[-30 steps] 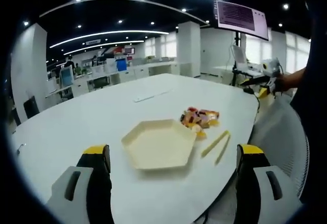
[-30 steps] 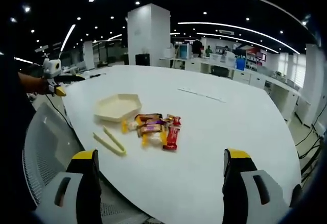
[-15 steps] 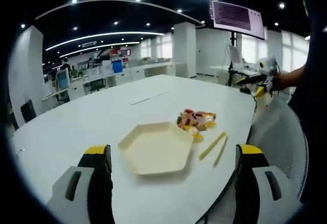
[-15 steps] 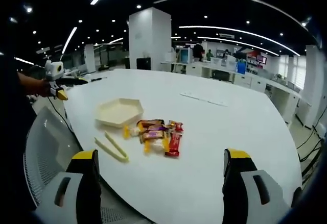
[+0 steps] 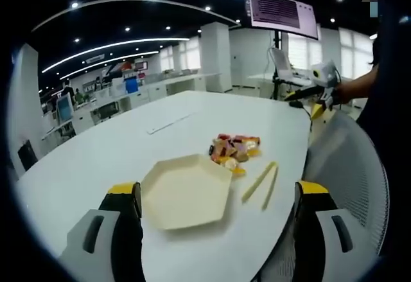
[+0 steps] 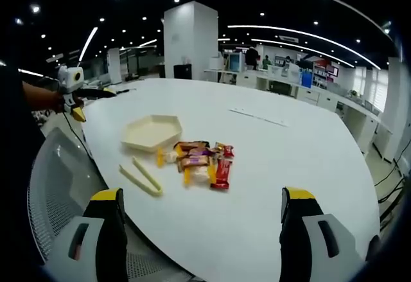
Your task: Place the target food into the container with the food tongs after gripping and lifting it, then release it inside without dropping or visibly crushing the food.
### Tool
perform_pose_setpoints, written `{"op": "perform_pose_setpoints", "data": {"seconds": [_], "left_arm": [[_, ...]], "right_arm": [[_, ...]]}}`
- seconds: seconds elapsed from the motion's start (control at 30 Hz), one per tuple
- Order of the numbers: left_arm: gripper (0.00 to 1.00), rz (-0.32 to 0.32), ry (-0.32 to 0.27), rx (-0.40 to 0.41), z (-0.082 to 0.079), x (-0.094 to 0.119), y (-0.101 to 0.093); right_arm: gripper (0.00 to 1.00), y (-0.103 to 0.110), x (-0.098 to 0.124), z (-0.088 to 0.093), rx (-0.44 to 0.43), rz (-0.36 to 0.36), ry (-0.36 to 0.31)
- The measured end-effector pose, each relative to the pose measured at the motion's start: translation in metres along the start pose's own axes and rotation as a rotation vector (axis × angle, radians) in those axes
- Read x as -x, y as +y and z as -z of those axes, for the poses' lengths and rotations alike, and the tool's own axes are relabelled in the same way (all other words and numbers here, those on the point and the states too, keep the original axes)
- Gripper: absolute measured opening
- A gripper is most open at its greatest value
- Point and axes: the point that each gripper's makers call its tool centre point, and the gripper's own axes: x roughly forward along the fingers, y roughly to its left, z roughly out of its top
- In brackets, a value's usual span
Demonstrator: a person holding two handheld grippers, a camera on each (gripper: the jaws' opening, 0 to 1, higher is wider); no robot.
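A cream hexagonal tray (image 5: 186,190) (image 6: 153,132) lies on the white table (image 5: 115,153) (image 6: 295,166). Beside it sits a pile of wrapped snacks (image 5: 232,148) (image 6: 201,162) in red, yellow and brown. Pale yellow food tongs (image 5: 261,182) (image 6: 142,177) lie flat near the table's edge. My left gripper (image 5: 215,221) hovers open just short of the tray, nothing between its jaws. My right gripper (image 6: 199,224) is open above the table's near edge, short of the snacks. Each gripper also appears far off in the other's view, held in a hand: the right gripper (image 5: 314,89), the left gripper (image 6: 74,92).
A grey mesh chair back (image 5: 350,185) (image 6: 61,185) stands at the table's edge by the tongs. A monitor on a stand (image 5: 281,13) rises behind. A long white strip (image 5: 168,123) (image 6: 257,119) lies mid-table. Office desks and a white pillar (image 6: 189,41) fill the background.
Both views have drifted slightly closer to the table as the hands moved. Tray, snacks and tongs have not moved. Both grippers stay open.
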Motion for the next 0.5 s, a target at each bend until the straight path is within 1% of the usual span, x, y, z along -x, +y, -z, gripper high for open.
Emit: {"op": "perform_pose_setpoints", "data": {"seconds": [0.1, 0.23, 0.33, 0.37, 0.43, 0.47, 0.5], "left_arm": [[0.93, 0.035, 0.016, -0.016, -0.002, -0.008, -0.007], [0.9, 0.088, 0.037, -0.07, -0.004, -0.022, -0.017], [0.88, 0.127, 0.039, -0.101, -0.009, -0.035, -0.025], [0.87, 0.15, 0.039, -0.115, -0.011, -0.042, -0.031], [0.83, 0.189, 0.054, -0.147, -0.006, -0.054, -0.042], [0.81, 0.207, 0.079, -0.163, 0.0, -0.059, -0.046], [0.8, 0.236, 0.104, -0.162, 0.006, -0.065, -0.053]], "right_arm": [[1.0, 0.0, -0.001, 0.0, -0.003, 0.002, 0.0], [1.0, 0.001, 0.0, -0.002, -0.007, 0.002, -0.005], [1.0, 0.004, 0.001, -0.001, -0.007, -0.002, -0.006], [1.0, 0.004, 0.001, -0.001, -0.008, -0.002, -0.005], [1.0, 0.005, 0.002, 0.0, -0.01, -0.005, -0.006], [1.0, 0.006, 0.003, 0.0, -0.01, -0.007, -0.007], [1.0, 0.007, 0.003, 0.0, -0.015, -0.01, -0.013]]}}
